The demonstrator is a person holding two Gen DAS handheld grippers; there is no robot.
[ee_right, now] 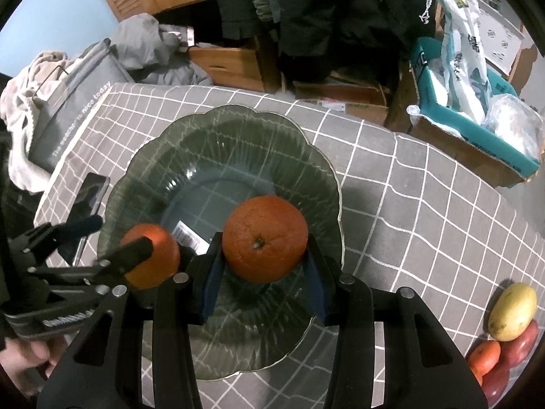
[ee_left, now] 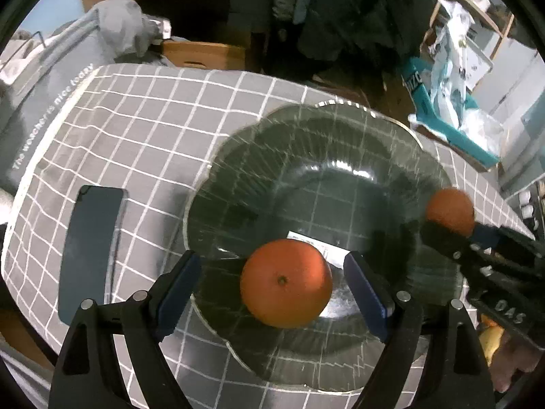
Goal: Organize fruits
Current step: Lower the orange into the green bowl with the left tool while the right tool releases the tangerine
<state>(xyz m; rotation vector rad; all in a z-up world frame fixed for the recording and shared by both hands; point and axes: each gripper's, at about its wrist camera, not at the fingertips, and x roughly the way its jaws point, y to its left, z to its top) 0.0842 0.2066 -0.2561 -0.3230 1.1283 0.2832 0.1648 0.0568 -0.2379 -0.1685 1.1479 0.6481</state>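
- Two round oranges are at the dark green scalloped glass plate [ee_right: 316,156]: the smaller orange [ee_left: 286,283] lies on the plate's floor, and the larger orange [ee_right: 265,238] hangs just above it.
- Left gripper [ee_left: 276,283]: its blue-padded fingers [ee_left: 180,283] stand wide on either side of the smaller orange, clear of its skin, so that fruit looks released and resting on the glass.
- Right gripper [ee_right: 264,274]: its fingers [ee_right: 211,279] are narrow and clamped on the larger orange, stem end toward the camera, over the plate's middle.
- Step in hand, as I judge it: set the larger orange down beside the smaller one. Lower it until it bears on the glass before loosening, since a round fruit let go early could roll across the smooth, dished floor.
- Aim for the bare floor toward the far side of the plate, away from the white barcode sticker [ee_right: 189,235] and the first orange, so the two do not knock.
- Left gripper is best lifted straight up first; its fingers are close to the fruit and a sideways pull could nudge it.
- Room: the plate sits on the grey grid-patterned cloth surface [ee_right: 408,211] near its far edge, with a dark phone [ee_left: 90,245] just beside the plate on the left. The right of the surface is open.
- More fruit, a yellow mango [ee_right: 512,310], a red apple [ee_right: 521,344] and a small orange tangerine [ee_right: 483,358], waits at the surface's near right corner.
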